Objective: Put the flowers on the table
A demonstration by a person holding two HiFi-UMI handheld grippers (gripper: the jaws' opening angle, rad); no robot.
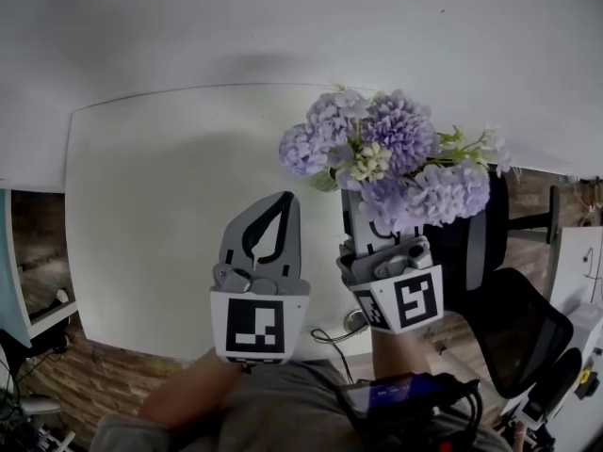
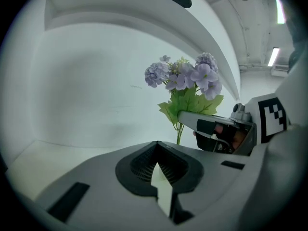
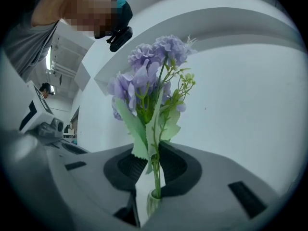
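Nearest the head camera, a bare forearm runs up to the left gripper. Just to its right, a black device with a blue screen and trailing cables sits low in the frame.

Table: white top with a rounded far corner at the left, set against a white wall. Brick-pattern floor shows below its near edge.

Left gripper: it hangs over the near half of the table and points away from the person. Seen from its own camera, the jaw tips meet and nothing sits between them.

Right gripper: it is just beside the left one, near the table's right side, with its jaws under the blooms. In its own view the jaws stand narrowly apart with the stems and leaves between them. The stems lie against the jaw on that view's right, and light shows on their other side. No clamping is evident.

Flowers: a lilac bunch with green leaves, standing upright and rising from the right gripper's jaws. The stems continue below the jaws, but their foot is hidden, so contact with the table cannot be confirmed.

A black chair stands at the far right, beyond the flowers.
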